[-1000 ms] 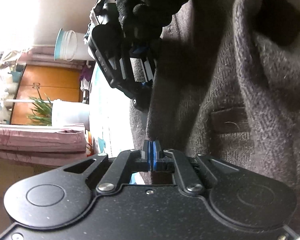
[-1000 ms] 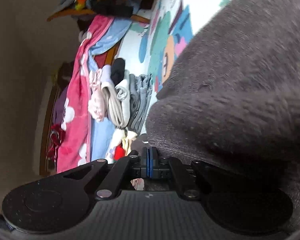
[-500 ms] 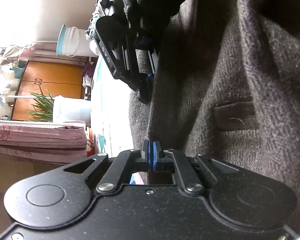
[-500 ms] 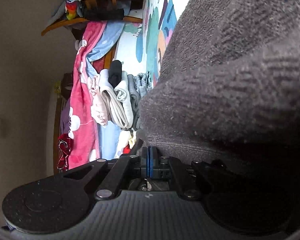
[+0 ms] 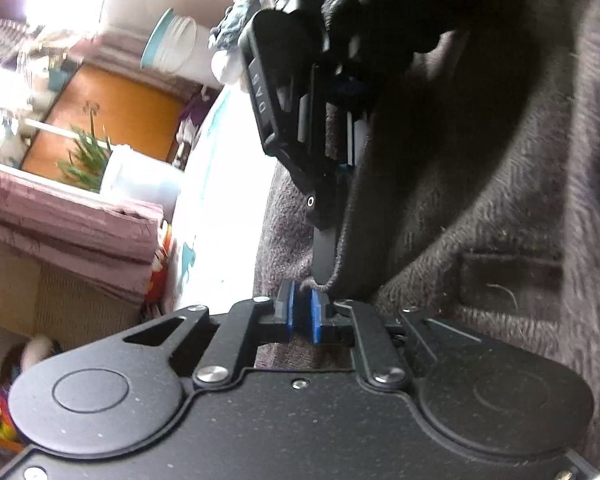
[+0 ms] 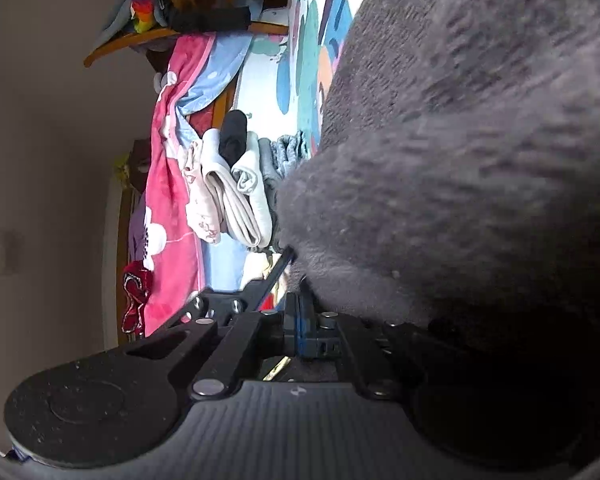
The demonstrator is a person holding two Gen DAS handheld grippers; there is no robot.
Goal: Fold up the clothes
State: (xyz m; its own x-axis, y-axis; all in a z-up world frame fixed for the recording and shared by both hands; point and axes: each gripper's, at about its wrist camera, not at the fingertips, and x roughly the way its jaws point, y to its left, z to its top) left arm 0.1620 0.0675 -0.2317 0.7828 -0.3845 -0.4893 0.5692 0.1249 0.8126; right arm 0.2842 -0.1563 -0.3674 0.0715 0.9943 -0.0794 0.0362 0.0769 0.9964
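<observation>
Where it meets the grey coat (image 5: 500, 208), right gripper (image 5: 324, 256), lettering "DAB".

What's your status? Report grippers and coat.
Left gripper fingers slightly apart at the coat hem. Right gripper shut on coat, close beside left. Coat drapes over right. Folded stack beyond, apart.

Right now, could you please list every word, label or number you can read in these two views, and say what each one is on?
"DAS", in raised letters read sideways, on the black body of the right gripper, seen in the left wrist view; the middle letter is soft.
A small pale mark on the grey ribbed housing in the right wrist view: a symbol, not legible text.
The patterned bedsheet shows coloured shapes only, no readable words.
</observation>
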